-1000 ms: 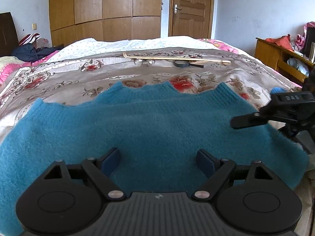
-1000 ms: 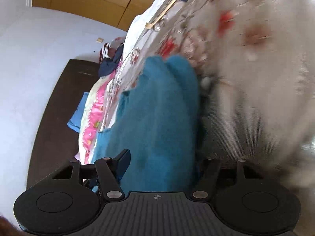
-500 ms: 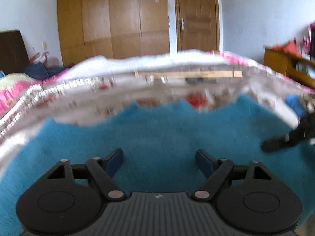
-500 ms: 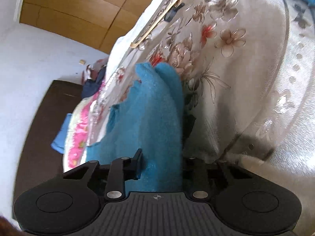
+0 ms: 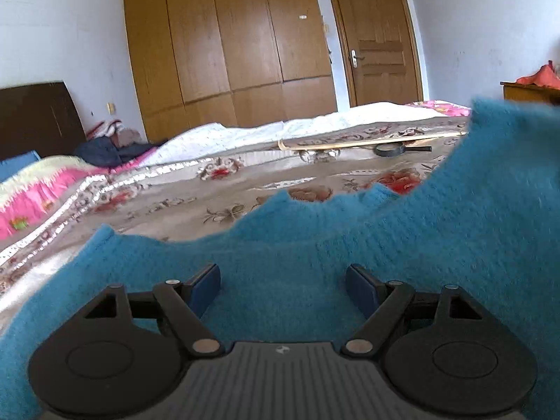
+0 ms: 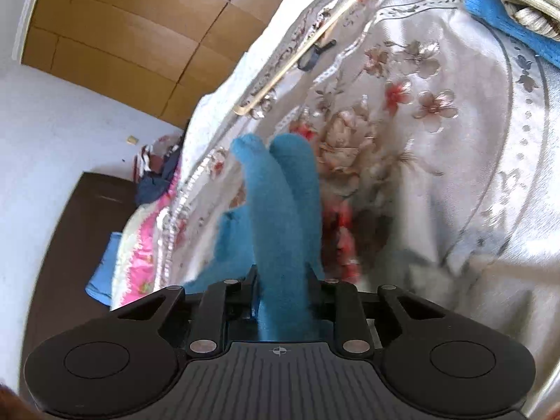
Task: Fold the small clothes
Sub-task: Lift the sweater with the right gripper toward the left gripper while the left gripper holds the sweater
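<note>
— What's on the bed (image 5: 168, 206) further back?

— A flowered bedspread (image 5: 353, 175), with a long wooden stick (image 5: 367, 142) lying across it and a black magnifying glass (image 5: 395, 148) just beside the stick.

— And on the left?

— A pink quilt (image 5: 45, 189), a dark headboard (image 5: 35, 115) and a heap of dark clothes (image 5: 108, 148) near it.

— Behind?

— A wooden wardrobe (image 5: 227, 42), a door (image 5: 378, 38), white walls. A wooden cabinet (image 5: 525, 91) at the right edge carries a red cloth (image 5: 540, 77).
</note>
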